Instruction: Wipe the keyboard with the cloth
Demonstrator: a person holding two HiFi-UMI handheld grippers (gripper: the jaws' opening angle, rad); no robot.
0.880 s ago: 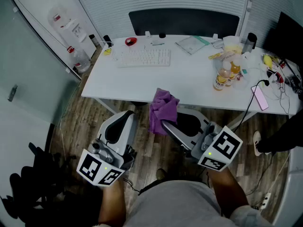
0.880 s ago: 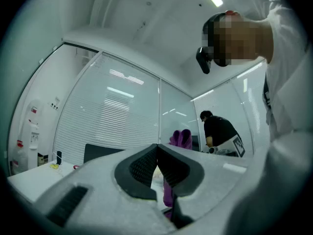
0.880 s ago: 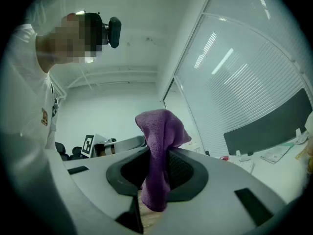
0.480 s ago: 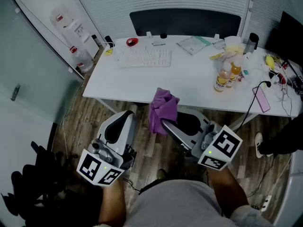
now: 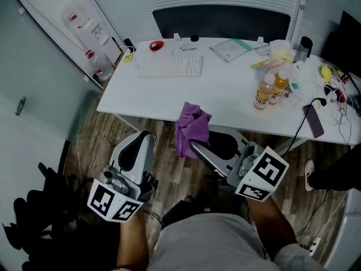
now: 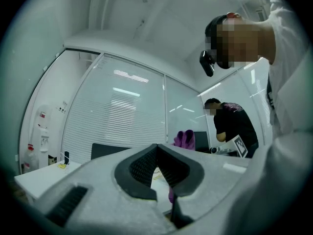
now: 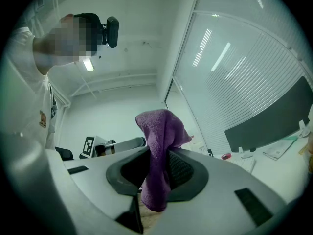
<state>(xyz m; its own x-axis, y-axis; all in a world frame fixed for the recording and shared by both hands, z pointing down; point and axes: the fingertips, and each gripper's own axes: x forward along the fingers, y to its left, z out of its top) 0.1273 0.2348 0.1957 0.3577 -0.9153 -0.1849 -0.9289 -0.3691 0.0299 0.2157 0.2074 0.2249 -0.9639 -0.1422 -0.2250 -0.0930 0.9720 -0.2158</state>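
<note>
A white keyboard [image 5: 169,65] lies at the far left part of the white desk [image 5: 220,97]. My right gripper [image 5: 194,146] is shut on a purple cloth [image 5: 190,127], which bunches above the jaws and hangs below them, in front of the desk's near edge. In the right gripper view the cloth [image 7: 159,153] fills the gap between the dark pads. My left gripper [image 5: 148,135] is held low at the left, below the desk edge, shut with nothing in it. Its jaws [image 6: 157,155] meet at the tip, and the cloth [image 6: 185,139] shows beyond them.
Bottles [image 5: 266,90], a phone [image 5: 313,120], cables and clutter crowd the desk's right end. Papers [image 5: 230,49] and a red object [image 5: 156,45] lie at the back. A dark chair [image 5: 220,21] stands behind the desk, a water dispenser [image 5: 90,35] at left. Another person [image 6: 234,124] stands in the room.
Both grippers stay held in front of the desk. In the picture the left gripper has slid slightly down and left, and the desk sits a little higher.
</note>
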